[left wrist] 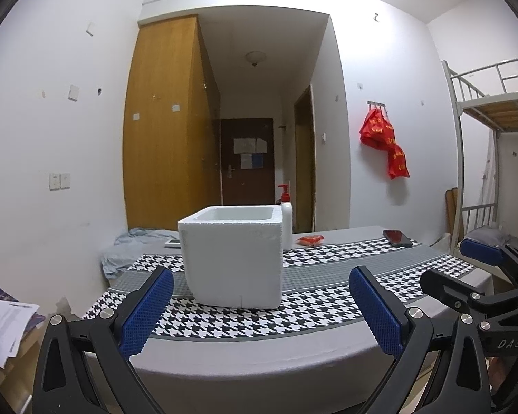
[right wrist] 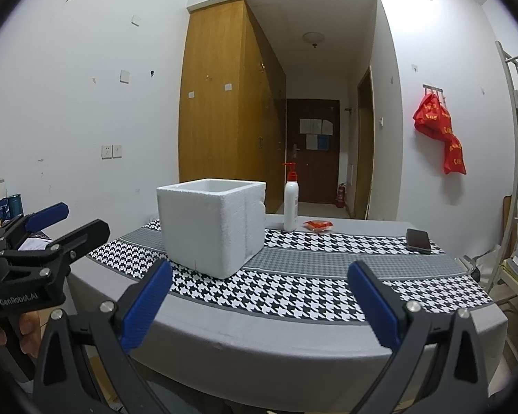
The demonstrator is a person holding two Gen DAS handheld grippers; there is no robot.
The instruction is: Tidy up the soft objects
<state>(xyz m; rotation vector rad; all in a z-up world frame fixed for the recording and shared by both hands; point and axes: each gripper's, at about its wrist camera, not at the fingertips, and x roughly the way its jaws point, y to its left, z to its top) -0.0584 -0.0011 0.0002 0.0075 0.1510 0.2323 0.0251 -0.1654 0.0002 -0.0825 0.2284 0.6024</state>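
Observation:
A white foam box (left wrist: pixel 233 258) stands open-topped on the houndstooth cloth of the table (left wrist: pixel 259 352); it also shows in the right wrist view (right wrist: pixel 212 227). A small red-orange soft packet (left wrist: pixel 310 240) lies behind it, also seen from the right wrist (right wrist: pixel 317 225). My left gripper (left wrist: pixel 260 307) is open and empty at the table's near edge, in front of the box. My right gripper (right wrist: pixel 259 303) is open and empty at the near edge, to the right of the box. Each gripper shows at the side of the other's view.
A white pump bottle (right wrist: pixel 290 203) with a red top stands behind the box. A dark phone (right wrist: pixel 418 239) lies at the far right of the cloth. A crumpled grey-blue cloth (left wrist: pixel 127 252) lies at the table's far left. A bunk bed (left wrist: pixel 493 110) stands at right.

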